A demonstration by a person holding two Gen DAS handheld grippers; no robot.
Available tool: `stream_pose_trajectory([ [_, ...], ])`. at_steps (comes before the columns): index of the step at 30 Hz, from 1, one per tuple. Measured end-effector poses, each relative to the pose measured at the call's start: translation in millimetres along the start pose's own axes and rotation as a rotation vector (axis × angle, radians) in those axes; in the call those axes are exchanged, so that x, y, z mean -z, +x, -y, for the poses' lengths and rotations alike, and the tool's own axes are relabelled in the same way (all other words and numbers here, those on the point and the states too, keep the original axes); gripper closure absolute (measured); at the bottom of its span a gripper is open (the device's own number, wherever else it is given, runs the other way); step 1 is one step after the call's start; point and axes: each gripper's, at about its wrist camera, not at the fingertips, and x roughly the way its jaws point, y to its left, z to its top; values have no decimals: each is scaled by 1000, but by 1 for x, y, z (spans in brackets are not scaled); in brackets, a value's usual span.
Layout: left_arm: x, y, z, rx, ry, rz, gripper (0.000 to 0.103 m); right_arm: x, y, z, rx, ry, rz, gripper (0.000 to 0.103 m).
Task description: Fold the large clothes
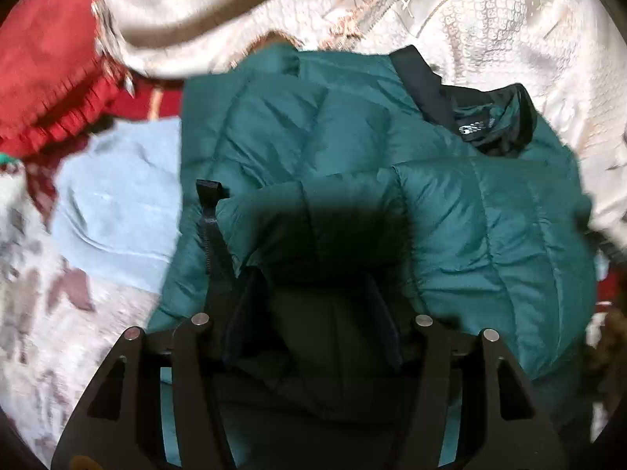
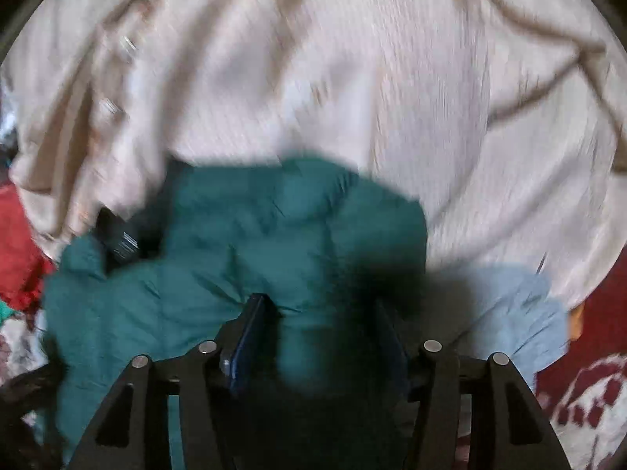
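Note:
A teal quilted puffer jacket [image 1: 352, 149] lies spread on a bed, its black collar with a label [image 1: 490, 125] at the far right. A padded fold lies across its near part, with a dark zipper edge [image 1: 209, 231] at the left. My left gripper [image 1: 315, 313] points down into this fold, and the puffy fabric fills the gap between both fingers. In the blurred right wrist view the jacket [image 2: 235, 235] bulges up between the fingers of my right gripper [image 2: 321, 333], which pinches a ridge of it. The collar [image 2: 117, 239] shows at the left there.
A cream textured garment [image 1: 490, 19] [image 2: 352, 78] lies crumpled beyond the jacket. A light blue garment [image 1: 117, 215] [image 2: 521, 305] lies beside it. A red cloth [image 1: 51, 70] is bunched at the far left. A white and maroon patterned bedspread [image 1: 47, 333] [image 2: 588, 399] lies underneath.

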Motion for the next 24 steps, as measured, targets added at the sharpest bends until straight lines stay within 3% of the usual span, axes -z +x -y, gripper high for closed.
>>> stream_pose_trajectory([
  [3, -1, 7, -1, 17, 5, -26, 46, 0, 6, 7, 26, 28, -2, 24],
  [4, -2, 9, 0, 8, 10, -30, 46, 1, 11, 13, 52, 61, -36, 2],
  [6, -2, 10, 2, -6, 20, -29, 46, 2, 14, 23, 1, 134, -69, 0],
  [8, -1, 4, 4, -14, 18, -21, 46, -5, -10, 20, 40, 129, 31, 19],
  [10, 1, -9, 9, -44, 10, 3, 46, -14, -35, 4, 59, 90, 90, 19],
  [12, -1, -23, 11, -60, 12, 58, 46, -17, -57, -18, 1, 48, 136, 19],
  [14, 0, -42, 16, -47, 27, 137, 46, -14, -71, -44, -42, -16, 138, 19],
  [16, 1, -52, 22, -22, 51, 178, 46, -3, -68, -67, -71, -75, 86, 19],
  [18, 2, -43, 26, 0, 73, 128, 45, 14, -45, -77, -30, -132, -21, 18],
  [20, 5, -15, 22, 1, 71, 2, 44, 37, -12, -79, 9, -160, -148, 1],
  [21, 9, -2, 21, -1, 78, -38, 43, 43, -7, -82, 5, -172, -148, 0],
  [24, 9, 1, 29, -41, 123, -32, 37, 41, -8, -88, 22, -188, -144, 0],
])
